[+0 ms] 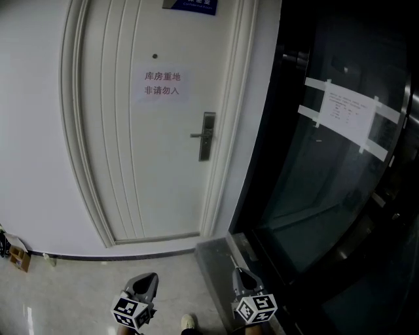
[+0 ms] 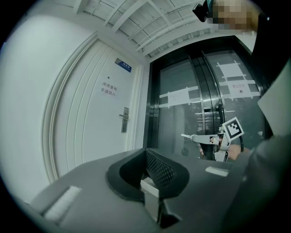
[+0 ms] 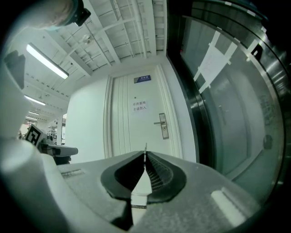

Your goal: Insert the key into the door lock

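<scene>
Head view: one door [image 1: 150,170], one lock [image 1: 207,136]; right gripper [image 1: 241,275] pinches one key [image 2: 185,135].

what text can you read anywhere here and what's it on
"库房重地 非请勿入", in two lines: paper notice on the white door.
Blue plate at the door's top: too blurred to read.
Taped sheet on the glass door: print too small to read.
</scene>
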Action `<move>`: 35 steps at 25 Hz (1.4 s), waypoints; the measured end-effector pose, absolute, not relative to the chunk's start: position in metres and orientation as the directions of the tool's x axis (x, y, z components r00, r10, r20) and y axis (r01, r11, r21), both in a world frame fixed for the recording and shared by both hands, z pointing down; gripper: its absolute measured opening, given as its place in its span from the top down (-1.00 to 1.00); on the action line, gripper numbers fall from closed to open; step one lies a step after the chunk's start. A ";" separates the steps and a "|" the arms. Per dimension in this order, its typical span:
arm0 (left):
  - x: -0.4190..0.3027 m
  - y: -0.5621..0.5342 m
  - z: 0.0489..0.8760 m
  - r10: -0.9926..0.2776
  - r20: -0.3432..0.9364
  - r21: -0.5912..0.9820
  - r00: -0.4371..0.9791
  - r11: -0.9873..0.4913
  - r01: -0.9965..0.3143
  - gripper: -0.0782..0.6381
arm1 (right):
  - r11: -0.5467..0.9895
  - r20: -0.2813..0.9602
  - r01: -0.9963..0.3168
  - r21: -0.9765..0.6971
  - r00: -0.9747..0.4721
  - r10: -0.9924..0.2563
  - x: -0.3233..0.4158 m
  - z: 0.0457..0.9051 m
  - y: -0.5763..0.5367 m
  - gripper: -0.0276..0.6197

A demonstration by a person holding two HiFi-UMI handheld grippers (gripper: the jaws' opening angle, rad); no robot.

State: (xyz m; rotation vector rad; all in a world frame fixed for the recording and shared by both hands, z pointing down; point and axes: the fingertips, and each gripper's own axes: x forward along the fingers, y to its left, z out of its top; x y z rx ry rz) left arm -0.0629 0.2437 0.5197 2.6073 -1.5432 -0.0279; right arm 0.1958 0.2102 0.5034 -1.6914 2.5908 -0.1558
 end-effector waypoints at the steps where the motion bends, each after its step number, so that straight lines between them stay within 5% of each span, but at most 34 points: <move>1: -0.066 0.239 0.520 -0.876 0.041 0.105 0.481 -0.475 -0.874 0.77 | 0.402 0.019 -0.910 -0.103 -0.406 -0.914 0.193 0.503 0.205 0.89; 35: -0.084 0.000 0.520 -0.850 0.053 0.096 0.524 -0.518 -0.850 0.77 | 0.366 0.043 -0.925 -0.098 -0.372 -0.927 0.172 0.521 -0.006 0.89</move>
